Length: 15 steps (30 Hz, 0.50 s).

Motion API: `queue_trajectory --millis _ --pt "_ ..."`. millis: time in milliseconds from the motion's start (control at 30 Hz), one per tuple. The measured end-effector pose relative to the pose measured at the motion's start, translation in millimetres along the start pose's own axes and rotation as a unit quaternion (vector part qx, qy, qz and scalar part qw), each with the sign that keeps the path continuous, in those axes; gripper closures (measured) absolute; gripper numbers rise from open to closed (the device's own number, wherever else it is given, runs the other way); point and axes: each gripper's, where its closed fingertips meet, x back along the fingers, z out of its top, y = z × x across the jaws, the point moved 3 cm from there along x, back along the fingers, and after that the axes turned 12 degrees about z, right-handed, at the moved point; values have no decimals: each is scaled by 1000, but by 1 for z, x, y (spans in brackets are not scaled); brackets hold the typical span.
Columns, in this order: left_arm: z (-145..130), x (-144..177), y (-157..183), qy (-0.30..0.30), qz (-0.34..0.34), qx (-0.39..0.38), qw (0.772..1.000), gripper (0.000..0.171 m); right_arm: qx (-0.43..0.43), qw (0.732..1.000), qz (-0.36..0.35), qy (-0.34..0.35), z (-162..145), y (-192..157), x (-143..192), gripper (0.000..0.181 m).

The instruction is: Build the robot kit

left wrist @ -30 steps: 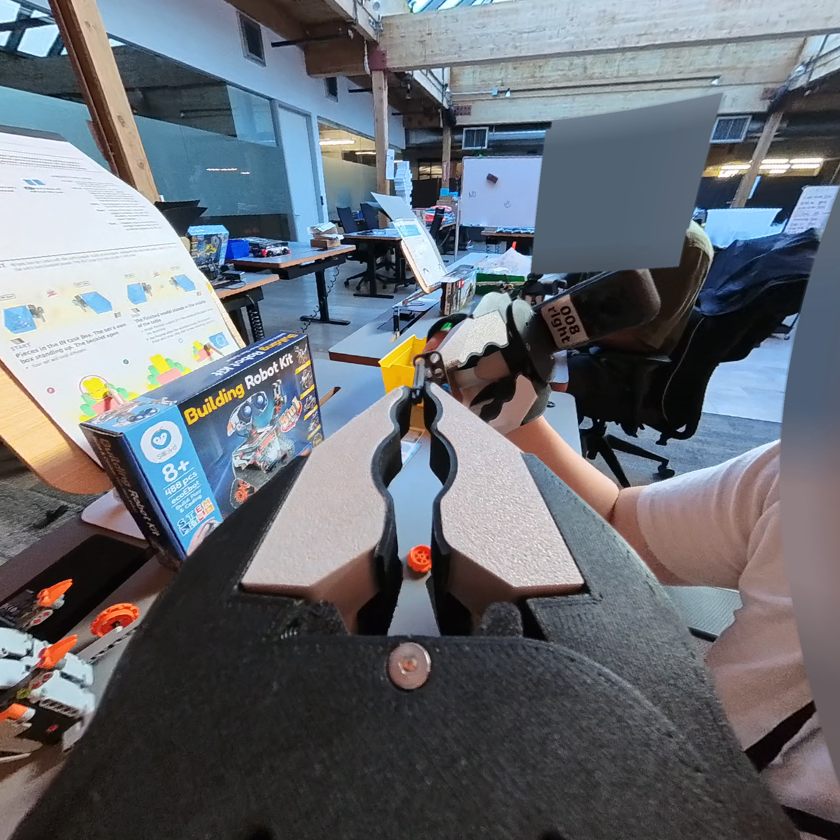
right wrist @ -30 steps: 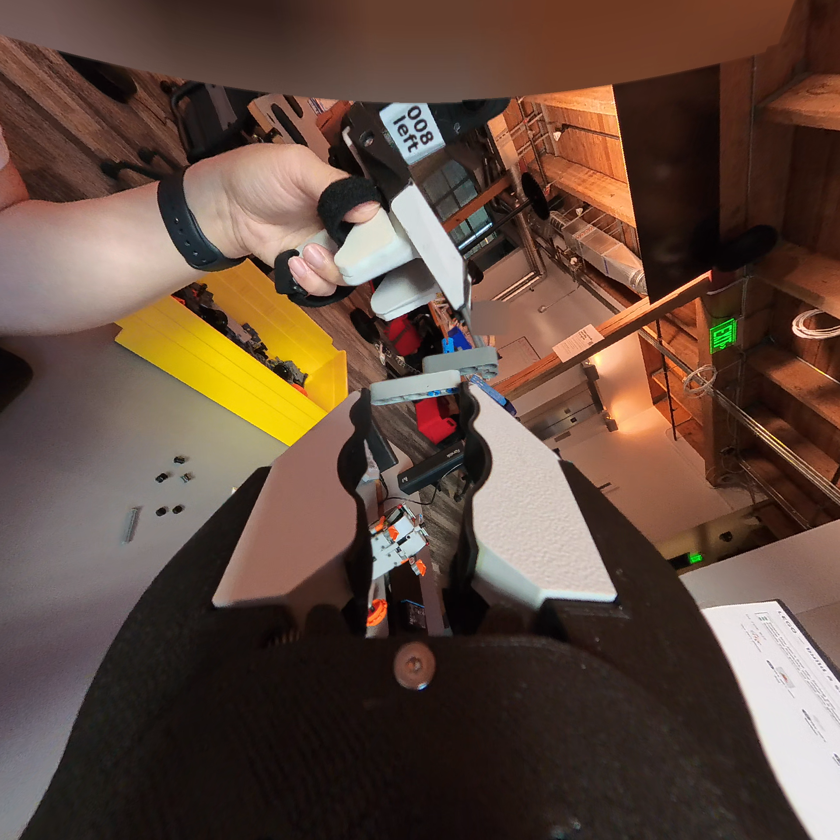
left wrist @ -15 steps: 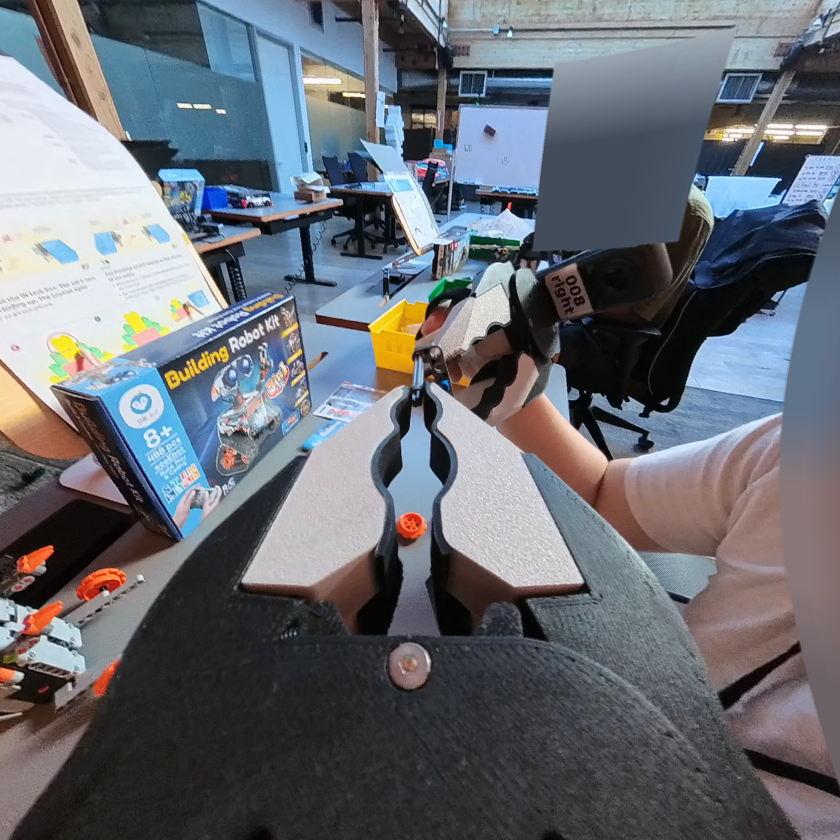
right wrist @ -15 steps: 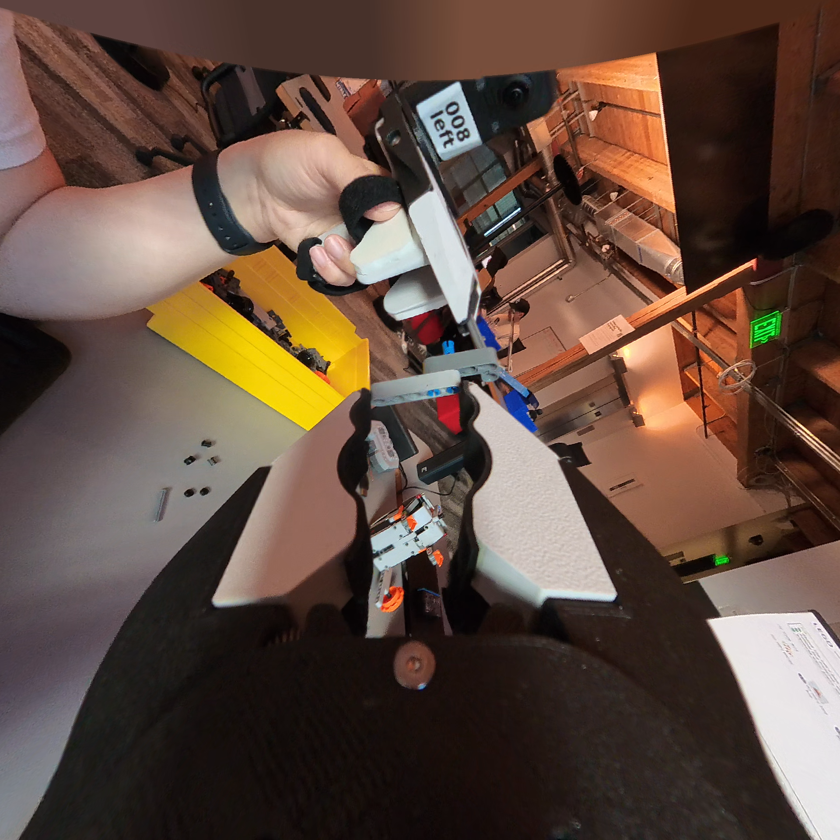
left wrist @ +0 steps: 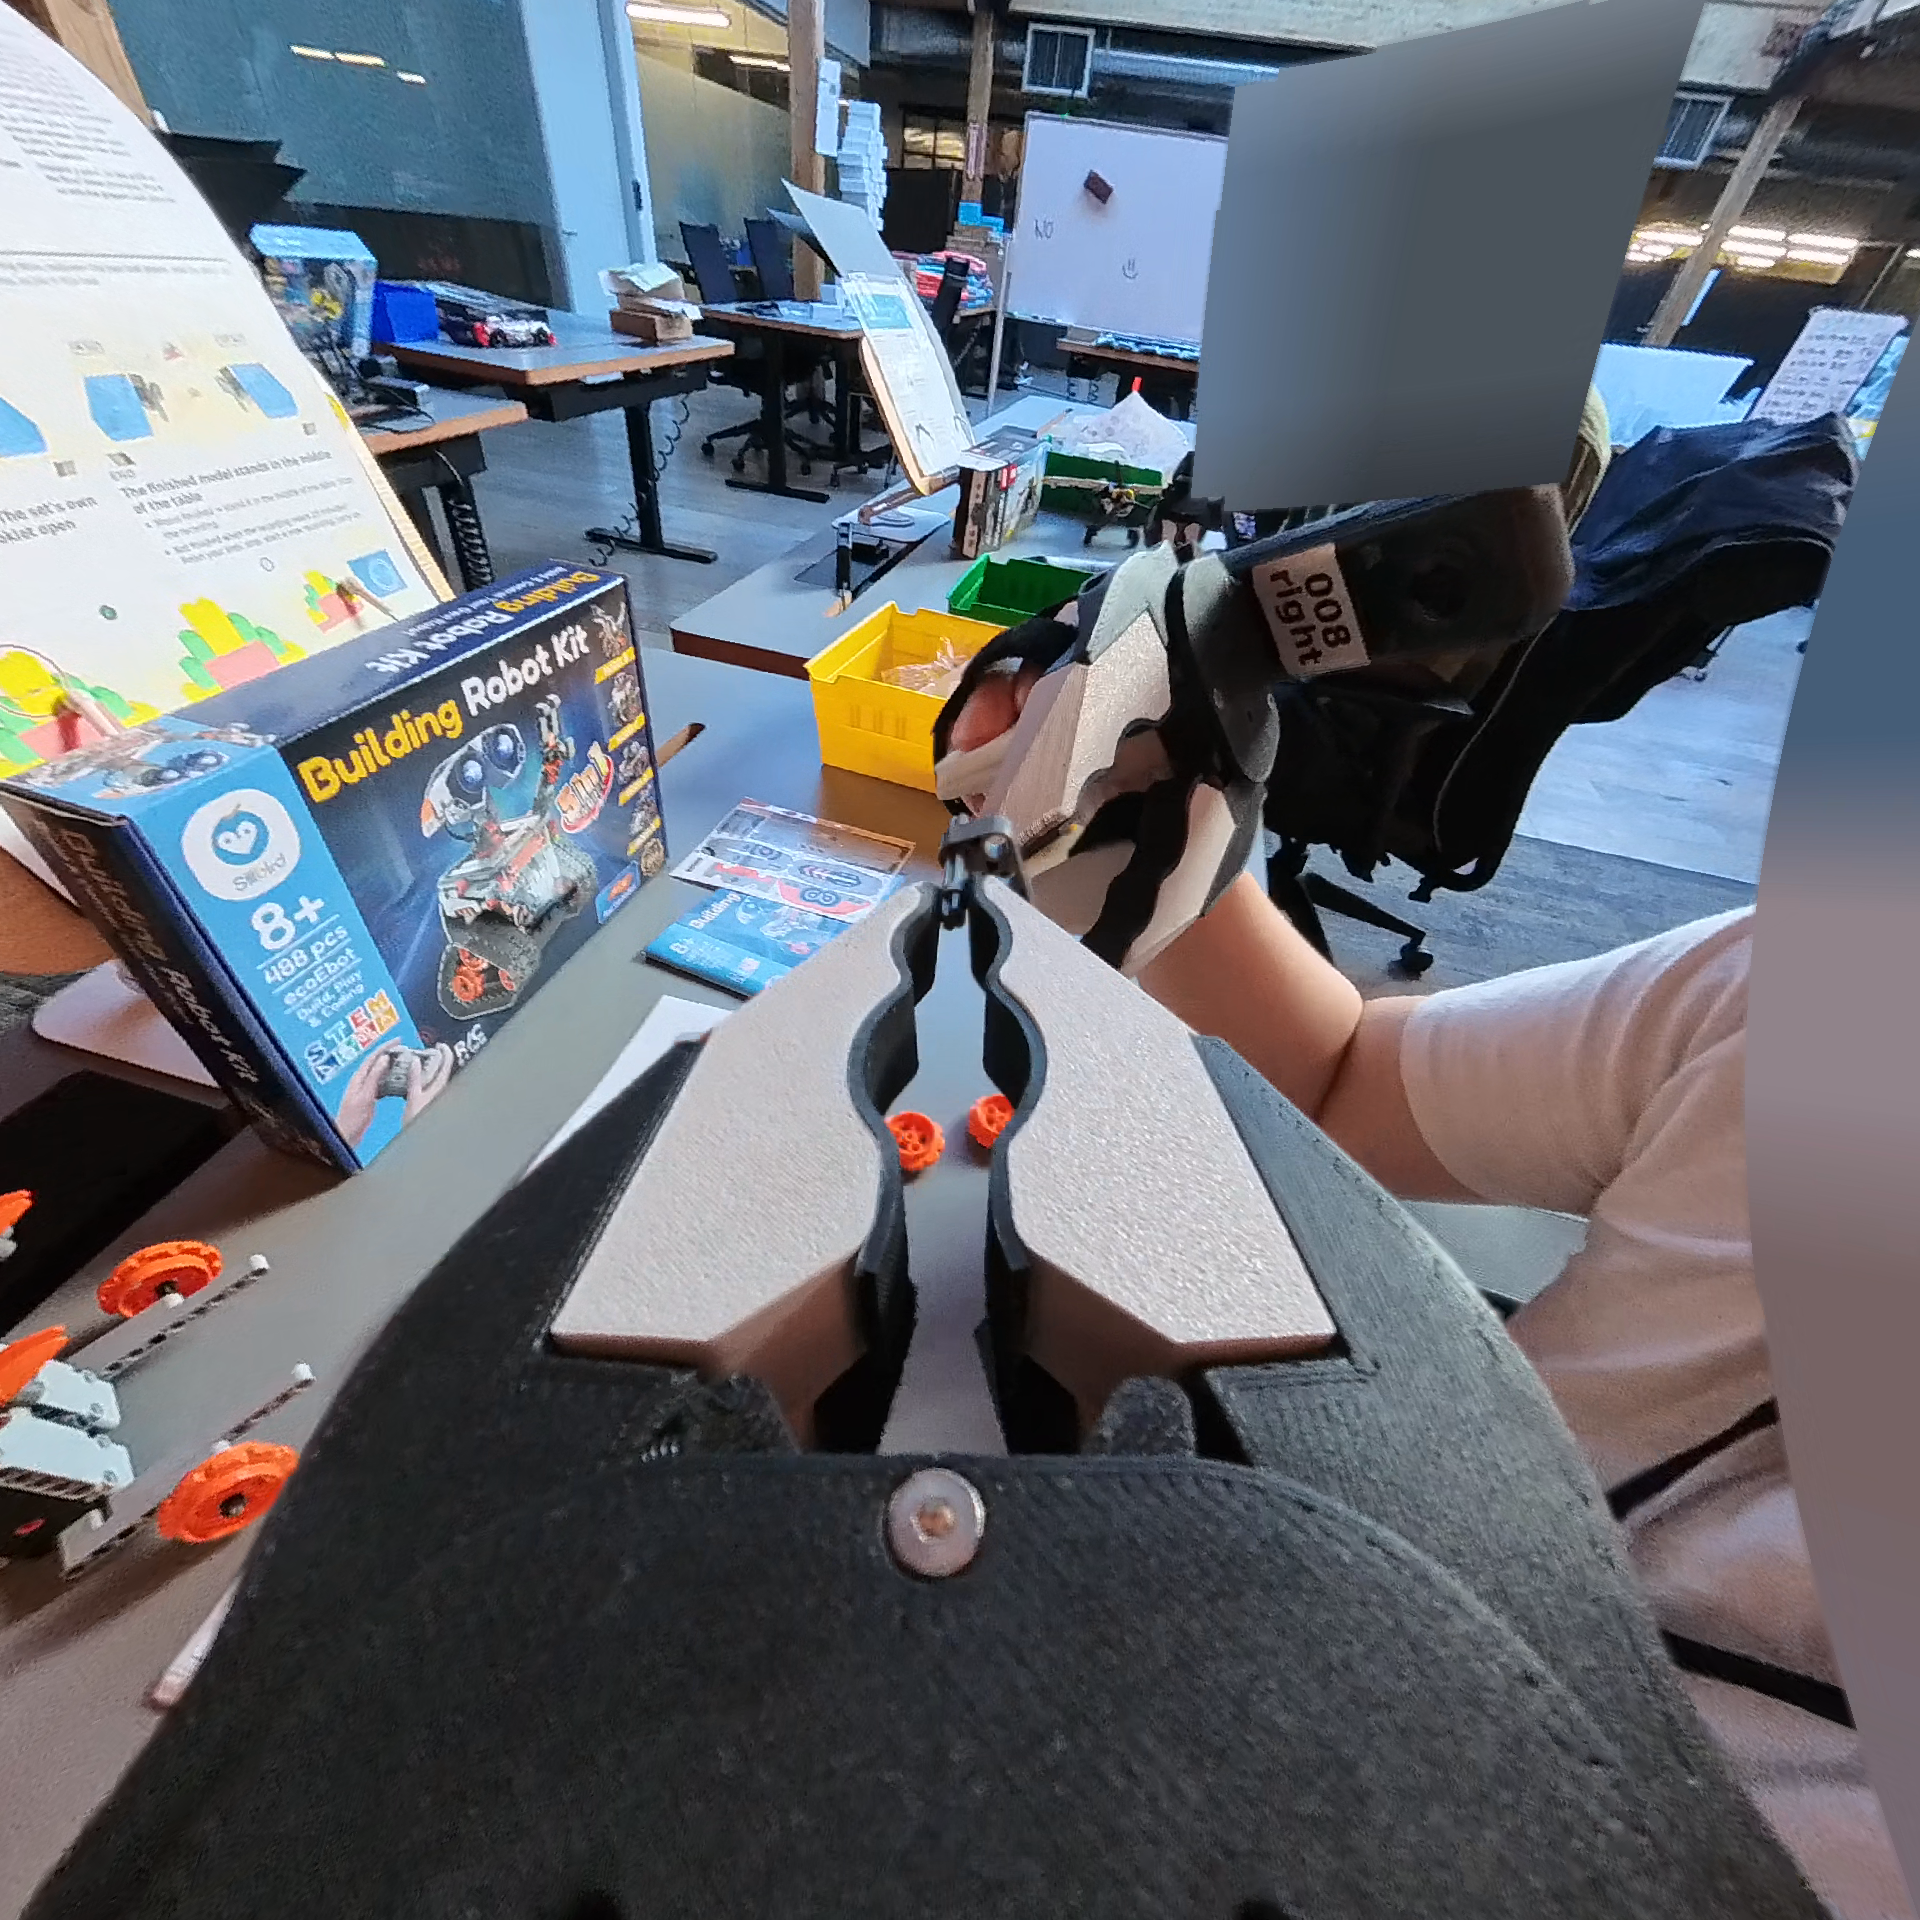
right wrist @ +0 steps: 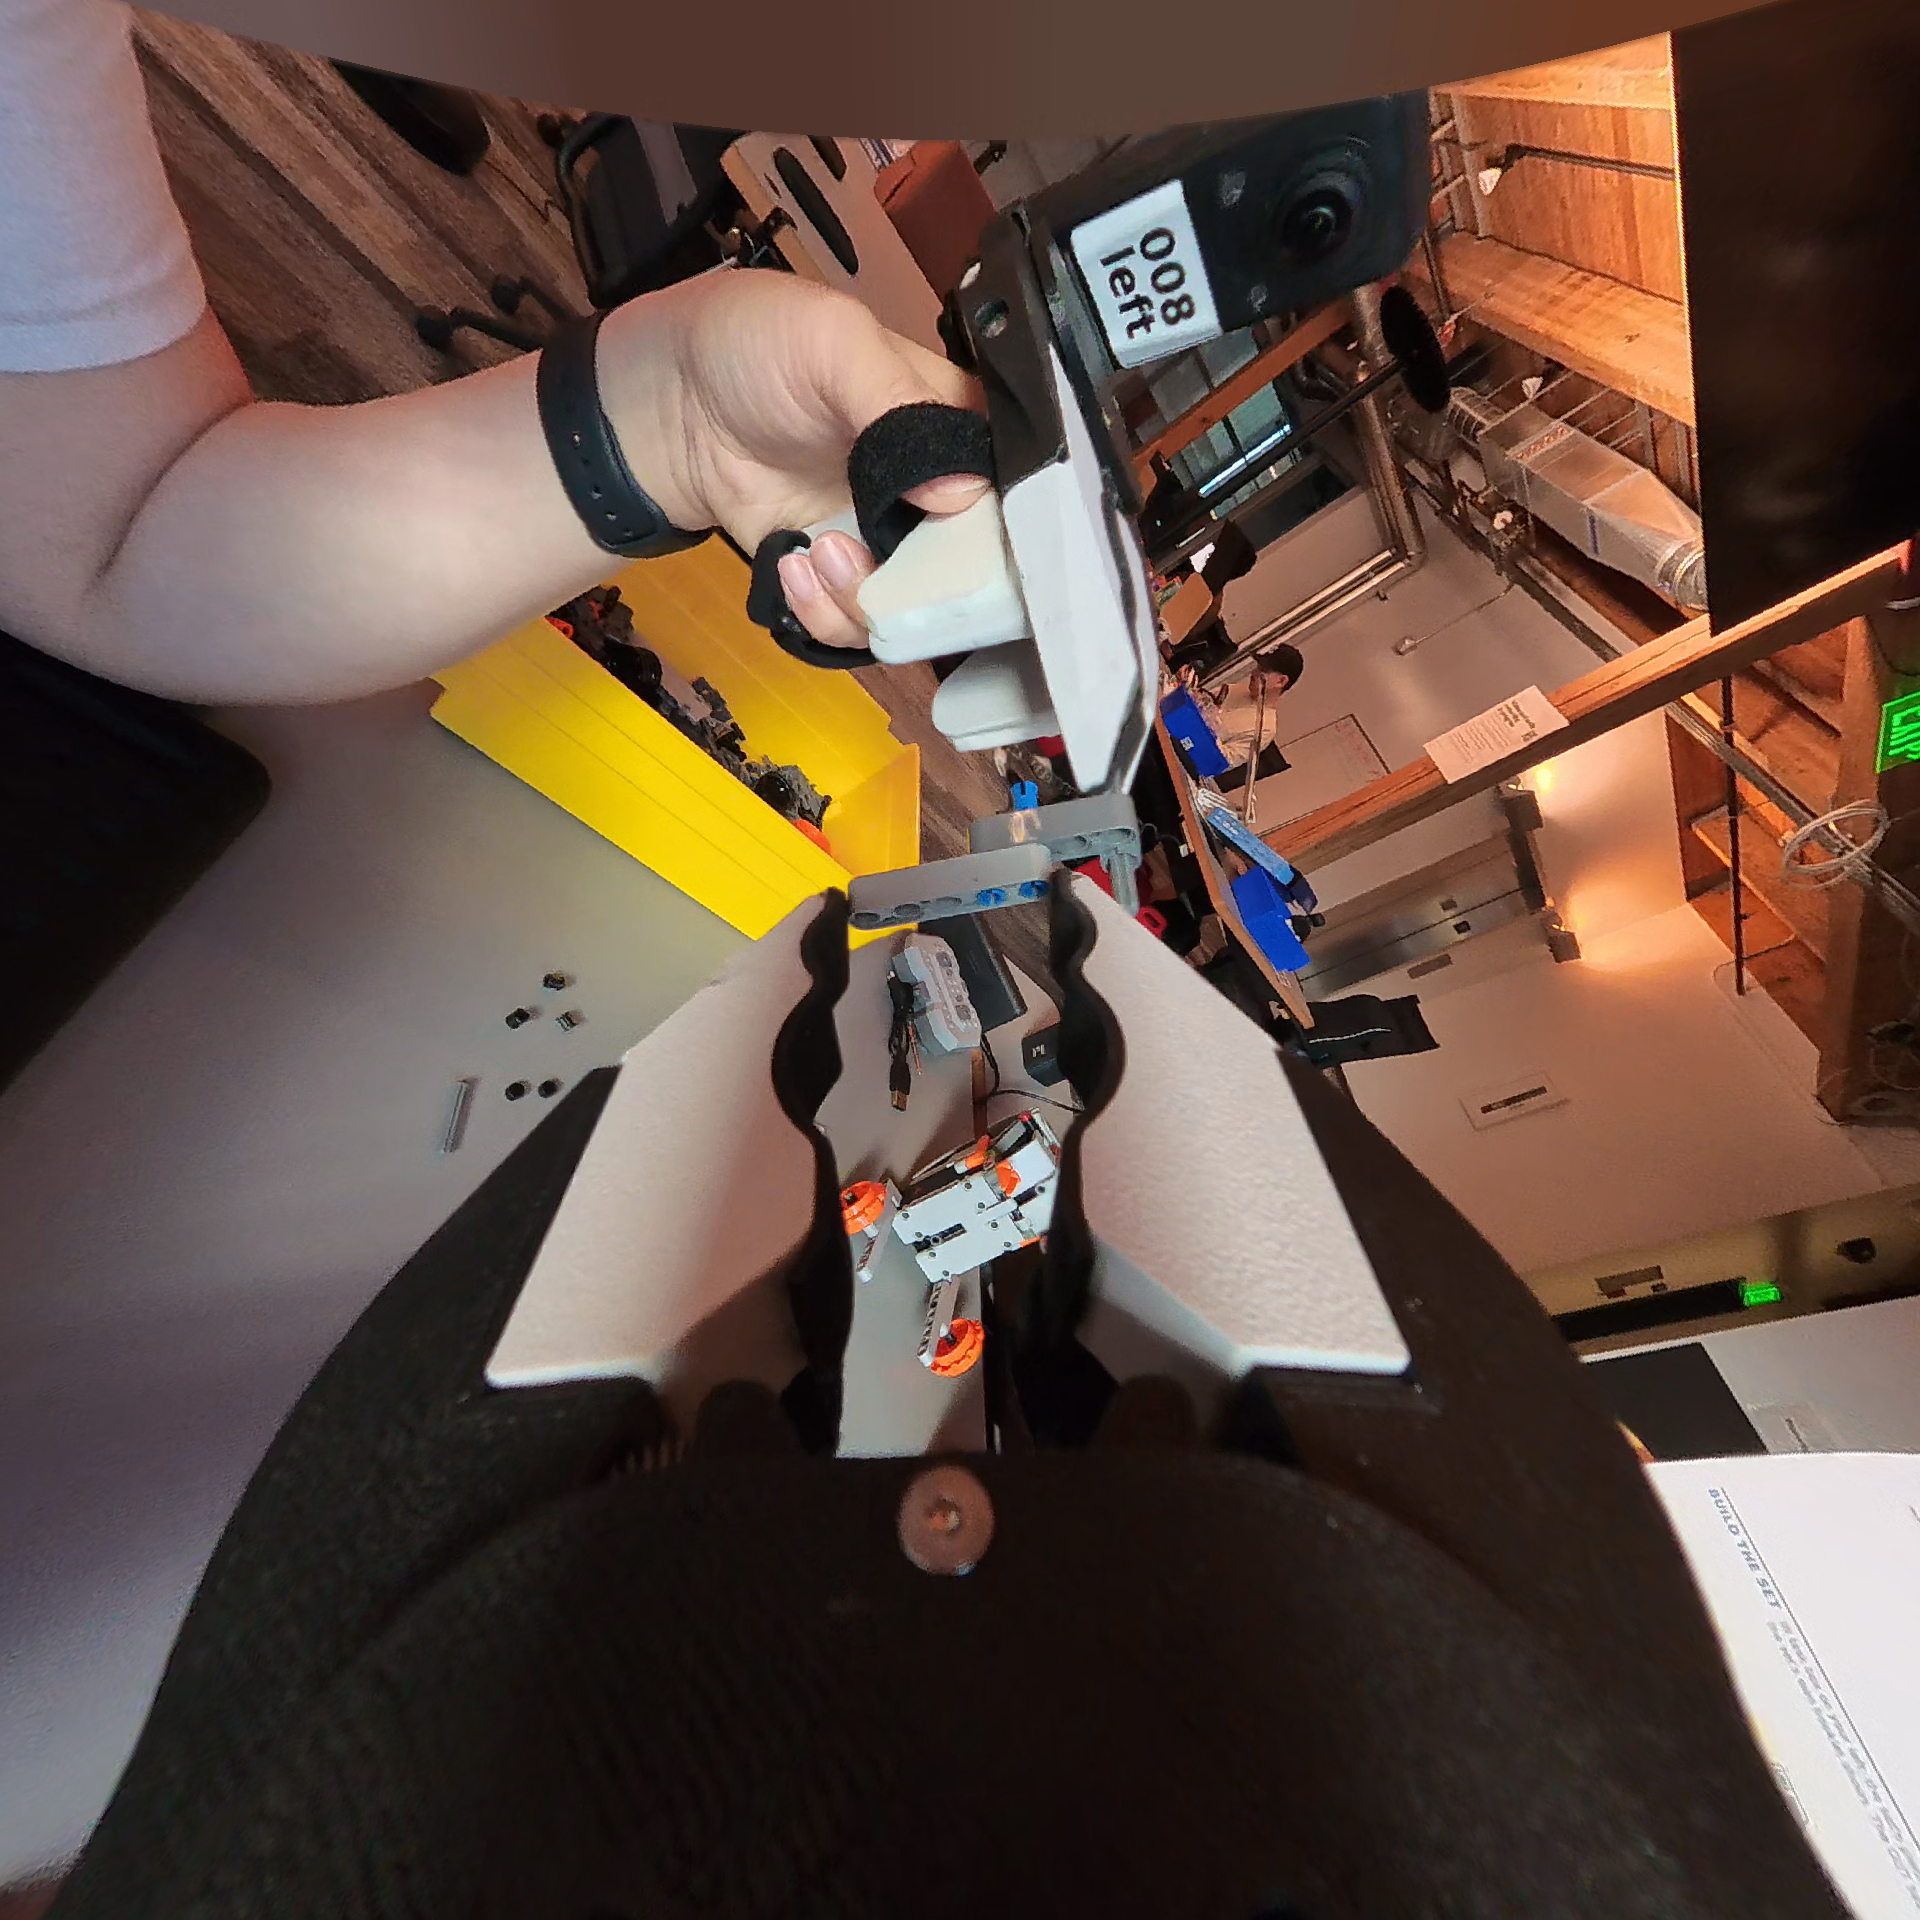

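The table (left wrist: pixel 540 1132) is dark grey. A kit box (left wrist: pixel 353 852) stands near its far left edge, and a board (left wrist: pixel 135 343) with printed sheets leans behind the box. Booklets (left wrist: pixel 779 904) lie flat in the middle. A yellow bin (left wrist: pixel 883 707) sits at the far edge. Two orange wheels (left wrist: pixel 951 1130) lie in the middle, and a partly built model (left wrist: pixel 62 1423) lies at the left edge. Small black pins (right wrist: pixel 535 1034) lie loose near another yellow bin (right wrist: pixel 665 769).

Two grippers show: the left gripper (left wrist: pixel 961 904) and the right gripper (right wrist: pixel 951 904). One blue kit box (left wrist: pixel 353 862) stands at the left of the left wrist view, with two loose orange wheels (left wrist: pixel 914 1140) at its centre. That view holds one yellow bin (left wrist: pixel 883 707) and one green bin (left wrist: pixel 1013 587). In the right wrist view, five small black pins (right wrist: pixel 535 1034) lie at left.
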Motion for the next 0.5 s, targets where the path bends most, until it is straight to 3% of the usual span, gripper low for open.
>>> queue_trajectory --millis 200,300,500 --pt "7 7 -8 28 26 14 999 140 -1 1000 -28 12 0 7 9 143" --pt "14 23 -11 57 13 14 998 163 1 999 -35 15 3 9 13 143" --pt "14 49 -19 65 13 31 997 168 3 999 -38 3 3 7 16 143"
